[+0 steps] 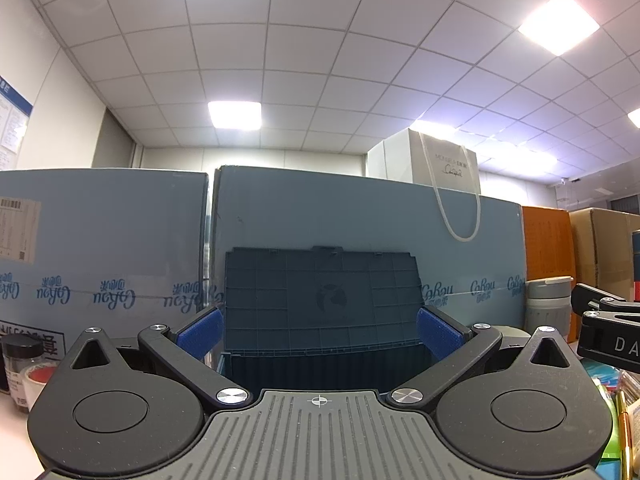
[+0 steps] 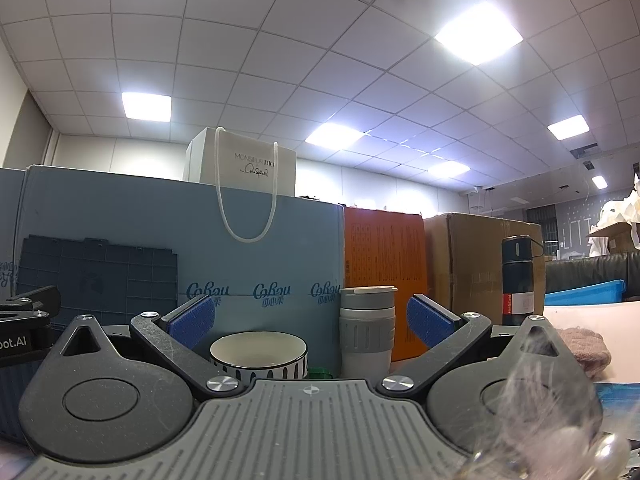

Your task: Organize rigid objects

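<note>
My left gripper (image 1: 319, 332) is open and empty, facing a dark blue storage bin (image 1: 320, 364) whose ribbed lid (image 1: 322, 298) stands up behind it. My right gripper (image 2: 311, 322) is open too, with nothing held. Ahead of it a white bowl (image 2: 258, 354) with dark stripes sits on the table, and a grey and white travel cup (image 2: 367, 330) stands just right of the bowl. The bin's lid (image 2: 98, 276) shows at the left of the right wrist view. The right gripper's body (image 1: 608, 330) juts in at the left wrist view's right edge.
Large blue cartons (image 1: 360, 216) wall off the back, with a white paper bag (image 2: 244, 162) on top. An orange box (image 2: 384, 264), a brown carton (image 2: 476, 256) and a dark bottle (image 2: 518, 280) stand right. A jar (image 1: 18, 360) and tape roll (image 1: 38, 380) sit left; pink cloth (image 2: 584, 346) lies right.
</note>
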The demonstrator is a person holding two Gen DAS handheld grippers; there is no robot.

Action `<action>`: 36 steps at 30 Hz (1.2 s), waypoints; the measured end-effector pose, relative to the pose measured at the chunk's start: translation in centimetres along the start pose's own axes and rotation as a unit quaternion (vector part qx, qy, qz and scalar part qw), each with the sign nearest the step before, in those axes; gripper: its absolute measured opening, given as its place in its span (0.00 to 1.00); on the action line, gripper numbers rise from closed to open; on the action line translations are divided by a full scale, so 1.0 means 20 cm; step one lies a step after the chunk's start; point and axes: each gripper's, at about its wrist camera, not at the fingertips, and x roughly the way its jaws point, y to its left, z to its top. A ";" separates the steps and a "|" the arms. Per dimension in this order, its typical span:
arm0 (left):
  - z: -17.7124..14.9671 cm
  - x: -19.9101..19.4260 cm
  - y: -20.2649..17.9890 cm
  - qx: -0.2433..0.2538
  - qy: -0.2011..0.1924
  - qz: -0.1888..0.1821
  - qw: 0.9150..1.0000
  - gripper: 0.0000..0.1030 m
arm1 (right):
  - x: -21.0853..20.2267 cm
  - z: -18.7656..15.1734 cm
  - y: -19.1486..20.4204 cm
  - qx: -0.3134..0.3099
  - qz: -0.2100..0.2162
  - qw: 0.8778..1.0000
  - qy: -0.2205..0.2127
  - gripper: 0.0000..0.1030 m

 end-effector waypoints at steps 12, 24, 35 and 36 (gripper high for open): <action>0.00 0.00 0.00 -0.002 0.001 0.000 1.000 1.00 | 0.01 -0.01 0.00 0.001 0.000 1.000 0.003 1.00; 0.00 0.00 0.00 -0.002 0.000 0.000 1.000 1.00 | 0.01 -0.01 -0.01 0.002 0.000 1.000 0.004 1.00; 0.00 0.00 0.00 -0.002 0.001 0.000 1.000 1.00 | 0.01 -0.01 -0.01 0.002 0.000 1.000 0.005 1.00; 0.00 0.00 0.00 -0.001 0.001 0.000 1.000 1.00 | 0.01 -0.01 -0.01 0.002 0.000 1.000 0.005 1.00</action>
